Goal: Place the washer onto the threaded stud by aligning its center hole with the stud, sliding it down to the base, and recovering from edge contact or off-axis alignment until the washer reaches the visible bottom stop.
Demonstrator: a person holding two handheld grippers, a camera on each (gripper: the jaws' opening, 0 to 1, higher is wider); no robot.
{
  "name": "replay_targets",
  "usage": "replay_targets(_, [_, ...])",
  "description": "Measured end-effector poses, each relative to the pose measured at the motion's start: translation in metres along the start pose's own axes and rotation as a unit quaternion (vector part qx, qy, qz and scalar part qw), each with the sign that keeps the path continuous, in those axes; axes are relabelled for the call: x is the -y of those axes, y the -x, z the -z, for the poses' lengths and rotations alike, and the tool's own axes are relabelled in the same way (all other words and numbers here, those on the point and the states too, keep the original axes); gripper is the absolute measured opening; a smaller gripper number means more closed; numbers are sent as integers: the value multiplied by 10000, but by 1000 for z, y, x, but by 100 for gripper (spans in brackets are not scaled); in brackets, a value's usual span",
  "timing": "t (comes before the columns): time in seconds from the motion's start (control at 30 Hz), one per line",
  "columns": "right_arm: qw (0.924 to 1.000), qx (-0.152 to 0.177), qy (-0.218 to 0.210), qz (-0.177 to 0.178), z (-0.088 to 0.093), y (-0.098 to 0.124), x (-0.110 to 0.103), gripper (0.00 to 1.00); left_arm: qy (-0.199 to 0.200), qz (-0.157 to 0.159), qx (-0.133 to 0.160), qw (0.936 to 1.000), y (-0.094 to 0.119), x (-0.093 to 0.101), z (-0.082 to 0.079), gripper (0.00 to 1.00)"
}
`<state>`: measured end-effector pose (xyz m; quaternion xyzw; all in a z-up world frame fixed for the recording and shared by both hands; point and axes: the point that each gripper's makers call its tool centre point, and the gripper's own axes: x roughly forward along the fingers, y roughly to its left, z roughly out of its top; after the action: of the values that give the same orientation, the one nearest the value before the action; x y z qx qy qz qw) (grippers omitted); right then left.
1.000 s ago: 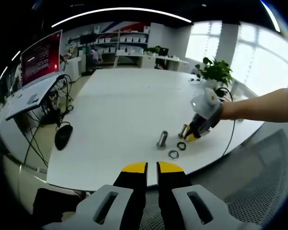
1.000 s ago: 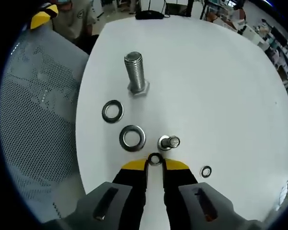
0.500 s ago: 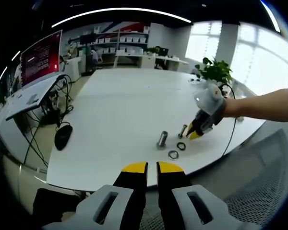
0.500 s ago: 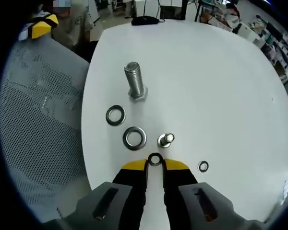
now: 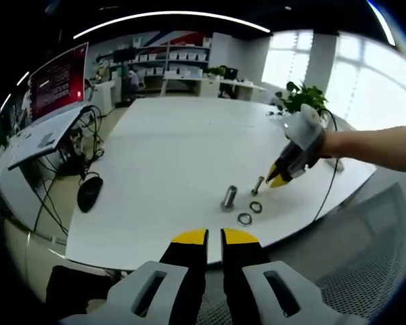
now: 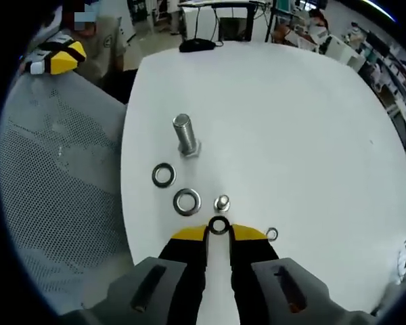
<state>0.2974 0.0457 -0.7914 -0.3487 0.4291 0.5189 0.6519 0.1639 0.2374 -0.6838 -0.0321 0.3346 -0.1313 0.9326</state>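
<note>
A small dark washer (image 6: 218,220) sits pinched between the yellow tips of my right gripper (image 6: 218,233), held in the air above the white table (image 6: 298,122). Just past it stands the short threaded stud (image 6: 221,202), apart from the washer. In the left gripper view the right gripper (image 5: 277,180) hovers tilted, up and right of the stud (image 5: 258,185). My left gripper (image 5: 214,237) hangs off the table's near edge, jaws together with nothing between them.
A tall large bolt (image 6: 185,134) stands farther out, with two big washers (image 6: 164,175) (image 6: 187,202) near it and one small washer (image 6: 271,234) to the right. A mesh chair back (image 6: 61,176) borders the table's left side. A mouse (image 5: 89,192) lies beyond the table.
My right gripper has lifted away from the table with the washer, so the stud and bolts look smaller and farther. The left gripper has stayed still.
</note>
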Motion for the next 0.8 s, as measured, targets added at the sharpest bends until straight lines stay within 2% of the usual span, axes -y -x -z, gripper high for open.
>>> replay_targets(0.3, [9999, 110, 99, 32, -14, 10, 0, 13, 0, -2, 12, 10000, 0, 0, 0, 5])
replay_targets(0.8, [9996, -28, 270, 21, -23, -3, 3, 13, 19, -21, 27, 10000, 0, 0, -1, 5])
